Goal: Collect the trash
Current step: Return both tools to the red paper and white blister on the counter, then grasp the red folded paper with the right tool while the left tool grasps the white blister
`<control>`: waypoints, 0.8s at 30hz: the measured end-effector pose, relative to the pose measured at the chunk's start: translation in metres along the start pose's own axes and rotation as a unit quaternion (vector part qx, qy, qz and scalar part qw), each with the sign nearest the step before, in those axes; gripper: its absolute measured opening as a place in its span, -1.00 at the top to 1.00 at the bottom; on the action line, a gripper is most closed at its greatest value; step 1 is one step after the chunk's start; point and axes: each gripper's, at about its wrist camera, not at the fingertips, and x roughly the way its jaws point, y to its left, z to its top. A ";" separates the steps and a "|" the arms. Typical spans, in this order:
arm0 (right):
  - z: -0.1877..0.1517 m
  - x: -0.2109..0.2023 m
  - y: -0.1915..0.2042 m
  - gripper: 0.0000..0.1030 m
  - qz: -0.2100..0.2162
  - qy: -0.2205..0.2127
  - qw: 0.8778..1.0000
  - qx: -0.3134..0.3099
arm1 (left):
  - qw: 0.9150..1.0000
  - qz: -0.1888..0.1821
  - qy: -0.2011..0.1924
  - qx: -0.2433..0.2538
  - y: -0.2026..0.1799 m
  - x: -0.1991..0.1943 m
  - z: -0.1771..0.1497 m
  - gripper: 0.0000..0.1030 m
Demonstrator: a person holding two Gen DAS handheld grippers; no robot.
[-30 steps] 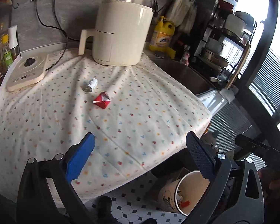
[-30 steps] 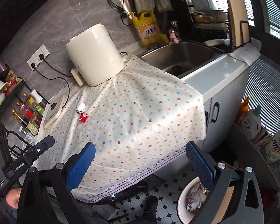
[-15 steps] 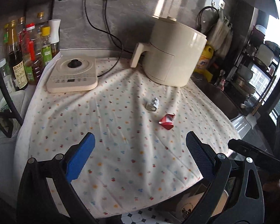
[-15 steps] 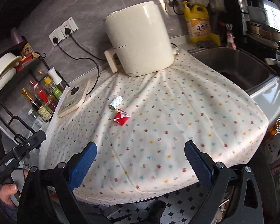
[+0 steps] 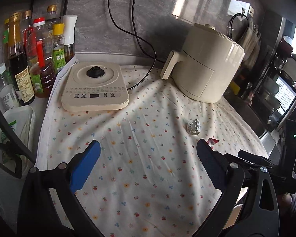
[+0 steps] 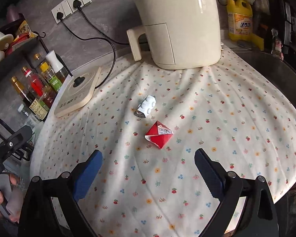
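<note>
A crumpled red wrapper [image 6: 159, 134] lies on the flowered cloth [image 6: 217, 118], just ahead of my right gripper [image 6: 148, 169], which is open and empty. A small white blister pack [image 6: 146, 106] lies a little farther back. In the left wrist view the white pack [image 5: 193, 126] sits right of centre and the red wrapper [image 5: 212, 142] peeks out behind the right finger. My left gripper [image 5: 148, 162] is open and empty above the cloth.
A cream air fryer [image 6: 177, 23] stands at the back, a flat induction cooker [image 5: 94, 86] to its left, with cables to wall sockets. Sauce bottles [image 5: 35, 59] line the left edge. A sink [image 6: 276, 75] lies right, with a yellow detergent bottle [image 6: 239, 22].
Both grippers have swung up from the floor and bin toward the countertop and moved closer. The red wrapper and white pack now sit nearer the right gripper. Both stay open.
</note>
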 end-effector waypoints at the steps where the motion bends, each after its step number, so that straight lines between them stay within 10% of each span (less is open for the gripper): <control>1: 0.002 0.006 0.003 -0.78 -0.002 0.006 1.000 0.000 | 1.000 -0.001 0.002 0.001 0.002 0.004 0.001 -0.88; 15: 0.017 0.053 0.006 -0.54 -0.072 0.032 0.997 0.004 | 0.998 -0.049 0.042 0.013 0.010 0.074 0.022 -0.88; 19: 0.022 0.066 -0.003 0.12 -0.087 0.047 0.995 -0.001 | 0.996 -0.067 0.054 0.028 -0.002 0.098 0.032 -0.88; 24: 0.026 0.059 -0.016 0.14 -0.063 0.047 0.997 0.017 | 0.991 -0.096 0.072 0.058 -0.027 0.124 0.038 -0.88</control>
